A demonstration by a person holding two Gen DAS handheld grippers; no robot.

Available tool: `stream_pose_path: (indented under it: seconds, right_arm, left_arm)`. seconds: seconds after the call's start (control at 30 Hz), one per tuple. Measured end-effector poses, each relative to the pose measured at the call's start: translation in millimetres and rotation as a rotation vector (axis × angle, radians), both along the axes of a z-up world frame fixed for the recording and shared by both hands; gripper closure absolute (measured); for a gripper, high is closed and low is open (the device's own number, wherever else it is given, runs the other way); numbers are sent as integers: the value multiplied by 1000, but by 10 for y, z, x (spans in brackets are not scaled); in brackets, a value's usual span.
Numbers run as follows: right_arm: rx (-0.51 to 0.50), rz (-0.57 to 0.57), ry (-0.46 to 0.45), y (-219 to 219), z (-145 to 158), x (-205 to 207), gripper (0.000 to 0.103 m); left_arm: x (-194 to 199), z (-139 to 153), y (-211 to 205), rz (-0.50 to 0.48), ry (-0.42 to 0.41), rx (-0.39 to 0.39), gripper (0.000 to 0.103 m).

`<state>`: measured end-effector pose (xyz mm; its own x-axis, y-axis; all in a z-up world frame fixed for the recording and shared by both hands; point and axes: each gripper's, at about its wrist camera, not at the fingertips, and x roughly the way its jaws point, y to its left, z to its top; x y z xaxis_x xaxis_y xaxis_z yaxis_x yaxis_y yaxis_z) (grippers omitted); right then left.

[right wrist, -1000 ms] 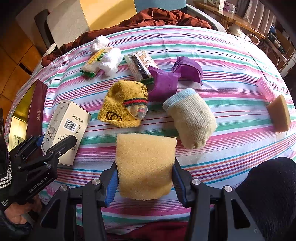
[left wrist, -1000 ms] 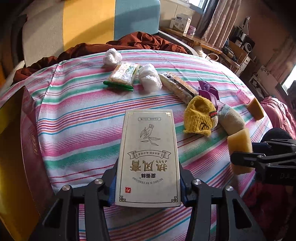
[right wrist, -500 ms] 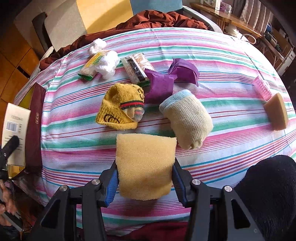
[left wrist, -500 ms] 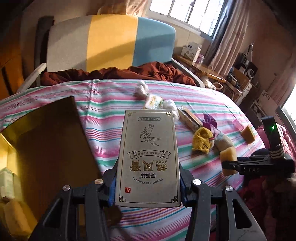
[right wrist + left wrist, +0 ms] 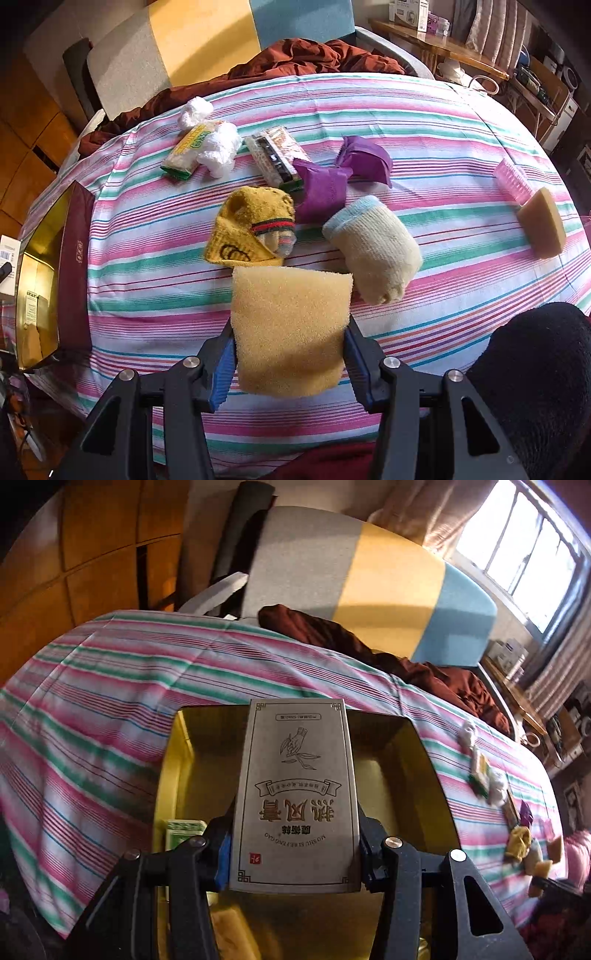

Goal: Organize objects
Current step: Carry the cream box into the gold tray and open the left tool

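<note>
The left gripper (image 5: 295, 853) clamps a grey carton (image 5: 295, 794) above the gold-lined box (image 5: 406, 775) at the striped bedspread's (image 5: 406, 110) left edge. The right gripper (image 5: 290, 369) pinches a yellow sponge (image 5: 290, 328), seemingly just above its near edge.

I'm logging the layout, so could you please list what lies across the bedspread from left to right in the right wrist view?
Gold-lined box → green snack packet → yellow sock → cream sock → pink brush → loose sponge.
</note>
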<state>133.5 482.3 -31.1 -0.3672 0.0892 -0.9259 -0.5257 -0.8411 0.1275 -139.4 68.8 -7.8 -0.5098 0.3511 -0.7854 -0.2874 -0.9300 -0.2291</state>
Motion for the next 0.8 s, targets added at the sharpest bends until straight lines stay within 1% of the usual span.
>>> stream_pose_path:
  seconds: [0.17, 0.3, 0.4, 0.53, 0.63, 0.77, 0.8]
  right_arm:
    - [13, 98, 48, -382, 193, -260, 51]
    - [27, 213, 94, -800, 379, -507, 51]
    - [27, 298, 119, -1124, 453, -690, 51]
    - [22, 382, 118, -1477, 440, -893, 51]
    - [17, 424, 113, -1672, 403, -975, 51]
    - [12, 445, 103, -1802, 360, -1019, 51]
    - [8, 445, 101, -1810, 359, -1021, 51]
  left_arm:
    - [-270, -137, -241, 78, -44, 10, 52]
    - [-399, -219, -292, 83, -58, -6, 52]
    - [-472, -256, -296, 82, -67, -3, 52]
    - [-540, -281, -270, 80, -70, -6, 52]
    - [-584, -321, -265, 84, -79, -15, 52]
    - [-634, -442, -230, 89, -100, -87, 51]
    - [-630, -452, -226, 84, -93, -90, 50]
